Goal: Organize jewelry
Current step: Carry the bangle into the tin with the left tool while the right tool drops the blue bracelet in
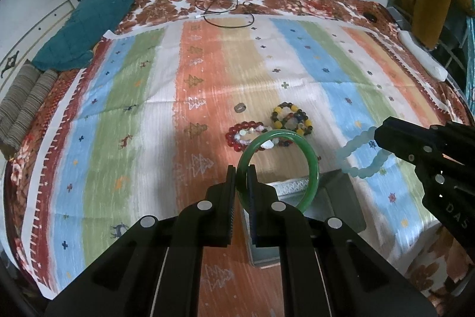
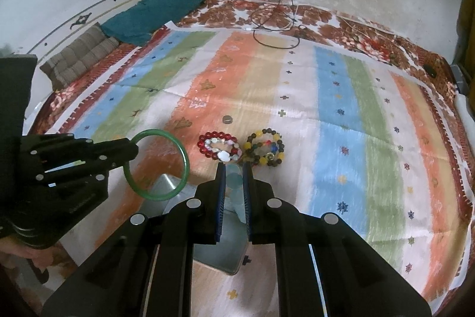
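My left gripper is shut on the rim of a green bangle, which hangs above an open grey box. The right wrist view shows that same gripper at the left with the bangle. My right gripper is shut on a pale blue bead bracelet, also over the box. From the left wrist view, the right gripper comes in from the right, dangling the blue beads. On the cloth beyond lie a red bead bracelet, a multi-coloured bead bracelet and a small dark ring.
A striped cloth covers the floral bed. A teal cushion and a folded striped blanket lie at the far left. Cables trail from the wall onto the far edge. A white object rests at the right edge.
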`<state>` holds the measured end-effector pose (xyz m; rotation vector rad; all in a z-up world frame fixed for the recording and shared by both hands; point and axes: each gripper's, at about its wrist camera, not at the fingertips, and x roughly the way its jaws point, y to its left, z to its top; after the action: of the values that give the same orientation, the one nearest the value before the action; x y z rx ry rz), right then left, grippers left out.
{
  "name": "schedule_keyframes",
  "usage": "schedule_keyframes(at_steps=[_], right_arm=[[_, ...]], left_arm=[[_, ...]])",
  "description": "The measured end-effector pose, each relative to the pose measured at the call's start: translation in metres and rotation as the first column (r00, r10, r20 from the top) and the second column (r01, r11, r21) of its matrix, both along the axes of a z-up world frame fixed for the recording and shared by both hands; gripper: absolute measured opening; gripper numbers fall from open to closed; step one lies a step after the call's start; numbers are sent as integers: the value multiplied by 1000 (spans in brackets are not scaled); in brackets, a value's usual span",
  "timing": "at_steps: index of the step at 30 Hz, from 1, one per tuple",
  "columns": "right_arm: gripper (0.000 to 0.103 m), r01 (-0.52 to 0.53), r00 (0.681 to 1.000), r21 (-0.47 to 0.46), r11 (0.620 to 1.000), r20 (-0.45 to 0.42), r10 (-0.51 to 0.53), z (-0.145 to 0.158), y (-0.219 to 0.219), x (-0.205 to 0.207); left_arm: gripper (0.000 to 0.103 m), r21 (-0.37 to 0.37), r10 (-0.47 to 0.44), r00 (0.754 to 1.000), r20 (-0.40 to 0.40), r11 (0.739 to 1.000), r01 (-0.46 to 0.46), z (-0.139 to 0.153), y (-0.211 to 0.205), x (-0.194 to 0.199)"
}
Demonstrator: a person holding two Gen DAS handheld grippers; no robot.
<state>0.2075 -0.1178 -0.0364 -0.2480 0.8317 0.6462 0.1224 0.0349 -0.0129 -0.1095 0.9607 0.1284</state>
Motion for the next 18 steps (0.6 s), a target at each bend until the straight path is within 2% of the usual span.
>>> schedule_keyframes(at_steps=[10,13,14,16,17,18], right_arm=[[12,-21,1000,7,1000,-17,21,-3,-2,-16],[12,-3,999,11,1000,-34,4,-5,-6,-13],[14,1,999,12,1000,-36,-1,-6,-7,-11],[28,8,999,7,1000,-41,-8,-6,-8,-8],[33,14,999,8,1000,-43,-14,-7,-9,-6],[33,22,999,8,1000,-48,-22,-8,-11,-4]], left_arm=[[7,-18,-22,1000,-1,1000,22,1,-8,-16],[11,-73,-36,998,-43,997,33,-5,-7,-16],[11,-72,-36,998,-47,997,32,-6,-7,-16],[22,-40,-33,998,-50,999,31,-6,-9,-16],[23,-33,-30,998,-51,999,28,-6,-9,-16],[23,-33,-24,998,-52,999,22,-7,-8,-16]])
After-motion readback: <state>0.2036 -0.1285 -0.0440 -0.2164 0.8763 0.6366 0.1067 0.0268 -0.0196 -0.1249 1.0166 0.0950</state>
